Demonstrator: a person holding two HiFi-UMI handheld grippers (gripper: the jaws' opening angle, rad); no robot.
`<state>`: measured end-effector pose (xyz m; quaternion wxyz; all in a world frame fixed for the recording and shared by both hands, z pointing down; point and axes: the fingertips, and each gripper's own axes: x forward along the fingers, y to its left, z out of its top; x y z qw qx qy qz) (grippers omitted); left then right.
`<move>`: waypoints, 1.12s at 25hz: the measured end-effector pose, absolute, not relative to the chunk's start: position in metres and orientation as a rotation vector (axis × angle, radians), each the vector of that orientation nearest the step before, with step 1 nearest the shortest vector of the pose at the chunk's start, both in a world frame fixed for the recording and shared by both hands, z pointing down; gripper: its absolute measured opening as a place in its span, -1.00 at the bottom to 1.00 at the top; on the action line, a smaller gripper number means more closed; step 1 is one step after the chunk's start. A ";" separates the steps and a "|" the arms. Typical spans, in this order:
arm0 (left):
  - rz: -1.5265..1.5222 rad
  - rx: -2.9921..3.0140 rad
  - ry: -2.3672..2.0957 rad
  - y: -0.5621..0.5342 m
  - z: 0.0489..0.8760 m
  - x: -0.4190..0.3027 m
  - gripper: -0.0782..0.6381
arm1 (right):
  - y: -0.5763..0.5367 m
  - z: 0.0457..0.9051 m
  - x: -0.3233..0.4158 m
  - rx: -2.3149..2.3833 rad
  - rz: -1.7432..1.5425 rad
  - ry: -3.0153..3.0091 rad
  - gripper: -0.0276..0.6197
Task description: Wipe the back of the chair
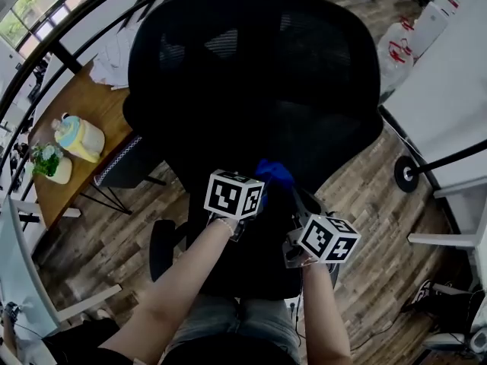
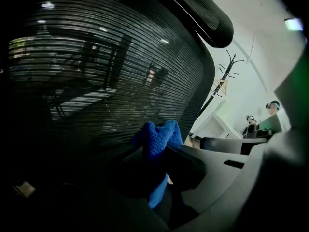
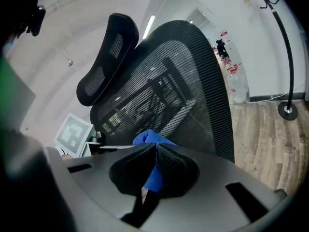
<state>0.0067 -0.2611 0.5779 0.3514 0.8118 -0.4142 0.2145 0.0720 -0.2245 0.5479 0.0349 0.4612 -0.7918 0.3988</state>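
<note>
A black mesh chair back (image 1: 251,74) fills the middle of the scene, with a wooden table (image 1: 84,112) to its far left. The left gripper (image 2: 155,153) and right gripper (image 3: 154,163) both have their jaws closed tight on one bunched blue cloth (image 1: 275,174), held at the lower near part of the mesh.

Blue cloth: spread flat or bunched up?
Bunched: the blue cloth is a crumpled wad pinched by the left gripper and right gripper, near the chair back.
</note>
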 end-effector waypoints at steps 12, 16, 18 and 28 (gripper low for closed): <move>0.494 1.998 -1.214 -0.250 0.579 -0.092 -0.54 | -0.222 0.545 -0.007 1.261 1.191 -2.473 -0.82; 0.475 1.964 -1.269 -0.247 0.578 -0.124 -0.54 | -0.219 0.545 -0.032 1.209 1.182 -2.482 -0.82; 0.458 1.950 -1.288 -0.245 0.578 -0.139 -0.54 | -0.218 0.545 -0.046 1.188 1.177 -2.486 -0.82; 0.427 1.849 -1.404 -0.230 0.585 -0.216 -0.54 | -0.207 0.544 -0.103 1.085 1.143 -2.505 -0.82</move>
